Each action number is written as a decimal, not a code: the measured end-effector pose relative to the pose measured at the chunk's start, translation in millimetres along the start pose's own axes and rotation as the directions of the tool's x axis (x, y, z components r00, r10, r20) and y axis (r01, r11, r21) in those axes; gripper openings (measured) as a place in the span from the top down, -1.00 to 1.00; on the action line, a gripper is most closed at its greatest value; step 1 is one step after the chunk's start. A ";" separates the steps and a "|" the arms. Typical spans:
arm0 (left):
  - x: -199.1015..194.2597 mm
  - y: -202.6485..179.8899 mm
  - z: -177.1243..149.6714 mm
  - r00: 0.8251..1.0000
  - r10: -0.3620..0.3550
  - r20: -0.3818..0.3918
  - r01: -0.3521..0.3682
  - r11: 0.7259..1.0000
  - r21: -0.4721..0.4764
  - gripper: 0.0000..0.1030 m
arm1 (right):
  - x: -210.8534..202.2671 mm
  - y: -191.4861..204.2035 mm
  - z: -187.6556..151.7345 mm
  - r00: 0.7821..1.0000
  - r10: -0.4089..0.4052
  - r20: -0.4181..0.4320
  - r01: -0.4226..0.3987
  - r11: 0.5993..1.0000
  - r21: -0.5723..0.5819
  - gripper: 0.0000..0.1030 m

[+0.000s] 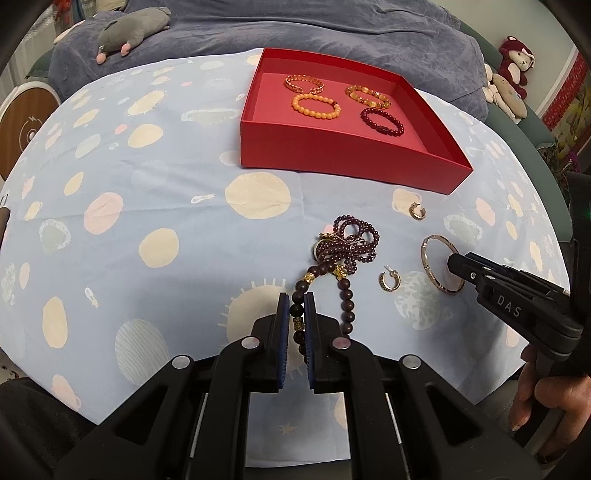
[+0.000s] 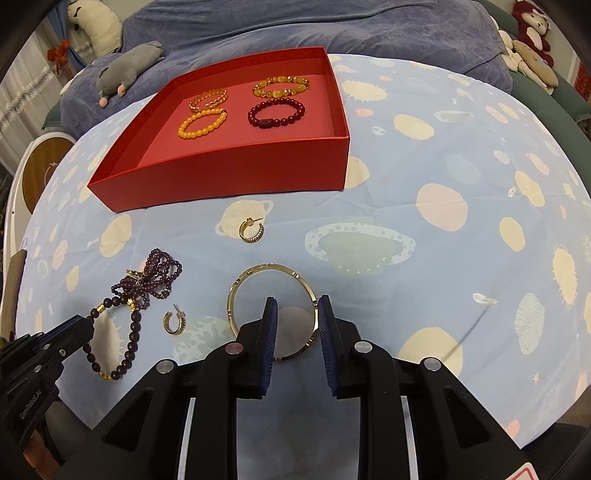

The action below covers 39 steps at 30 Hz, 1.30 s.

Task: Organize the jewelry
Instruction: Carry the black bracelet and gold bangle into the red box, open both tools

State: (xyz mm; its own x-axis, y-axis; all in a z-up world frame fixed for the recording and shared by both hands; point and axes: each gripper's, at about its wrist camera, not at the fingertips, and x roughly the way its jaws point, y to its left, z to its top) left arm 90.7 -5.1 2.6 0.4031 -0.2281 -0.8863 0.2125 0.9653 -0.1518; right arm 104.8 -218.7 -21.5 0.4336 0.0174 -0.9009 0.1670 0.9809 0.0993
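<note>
A red box [image 1: 332, 155] [image 2: 229, 170] holds several bead bracelets. On the cloth lie a dark brown bead bracelet [image 1: 345, 295] [image 2: 131, 339], tangled with a purple bead strand [image 1: 354, 240] [image 2: 159, 273], two gold hoop earrings [image 1: 389, 281] [image 1: 417, 211] [image 2: 175, 322] [image 2: 251, 229] and a gold bangle [image 1: 441, 264] [image 2: 271, 310]. My left gripper [image 1: 297, 306] [image 2: 79, 326] is shut on the dark brown bracelet's beads. My right gripper [image 2: 295, 314] [image 1: 456, 264] is open, its jaws straddling the bangle's right rim.
The table has a light blue planet-print cloth [image 1: 147, 221] [image 2: 443, 221]. Behind it is a blue blanket with a grey plush toy [image 1: 129, 33] [image 2: 125, 70]. More plush toys [image 1: 511, 74] [image 2: 532, 33] sit at the far right.
</note>
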 end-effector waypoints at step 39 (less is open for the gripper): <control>-64.2 -38.5 63.3 0.979 -0.172 0.110 0.166 0.984 0.065 0.85 | -56.3 0.0 35.9 0.992 0.048 0.120 -0.046 0.999 -0.017 -0.04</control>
State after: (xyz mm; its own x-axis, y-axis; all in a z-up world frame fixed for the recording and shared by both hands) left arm 112.9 -35.8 93.0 0.4556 -0.4037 -0.7934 0.3342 0.9036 -0.2679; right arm 112.2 -226.6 44.4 0.5441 0.0413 -0.8380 0.1318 0.9822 0.1340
